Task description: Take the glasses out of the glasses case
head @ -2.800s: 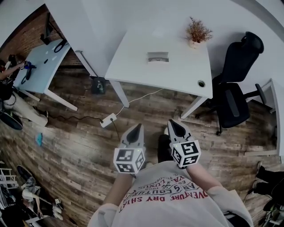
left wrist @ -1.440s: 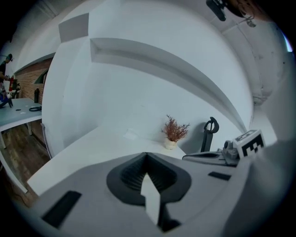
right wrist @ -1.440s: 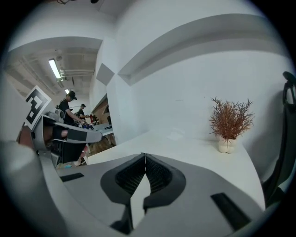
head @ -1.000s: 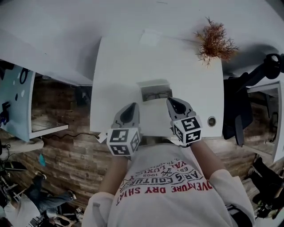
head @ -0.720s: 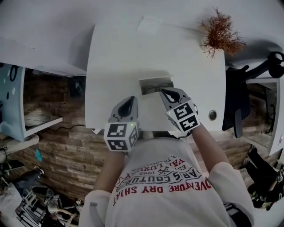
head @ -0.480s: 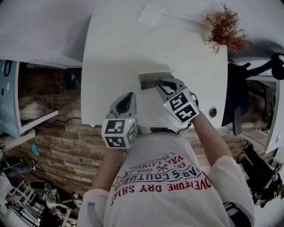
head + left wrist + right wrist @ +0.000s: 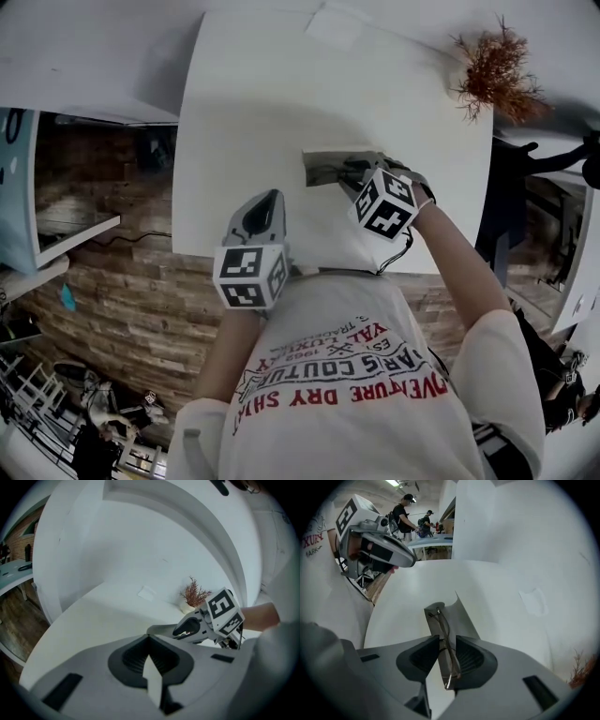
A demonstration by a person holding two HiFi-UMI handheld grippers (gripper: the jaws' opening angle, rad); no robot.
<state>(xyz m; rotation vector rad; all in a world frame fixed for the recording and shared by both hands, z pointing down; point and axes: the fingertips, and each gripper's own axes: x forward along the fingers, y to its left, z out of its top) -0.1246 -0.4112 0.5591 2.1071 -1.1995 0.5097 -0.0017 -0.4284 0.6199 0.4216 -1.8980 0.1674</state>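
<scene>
glasses case (image 7: 321, 169) partly behind right hand-held gripper (image 7: 352, 172)

My shirt (image 7: 342, 380) has red print, upside down in head view: "DRY SHIRT", "COUTURE", probably "LUXURY", letters small. Right gripper view catches "XURY" and "MARK" on it. Nothing else legible.

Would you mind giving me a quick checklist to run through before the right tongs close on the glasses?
1. Glasses case open on the table: ok, lid folded back.
2. Glasses exposed: ok, lying in the case.
3. Right tongs ready: ok, jaws have just been opening and stand apart, one on either side of the frame, not pressing it.
4. Left tongs out of the way: ok, shut, empty, apart from the case.
5. Case steadied: not ok, nothing holds it.
6. Pads low enough to catch the frame: cannot tell.
</scene>
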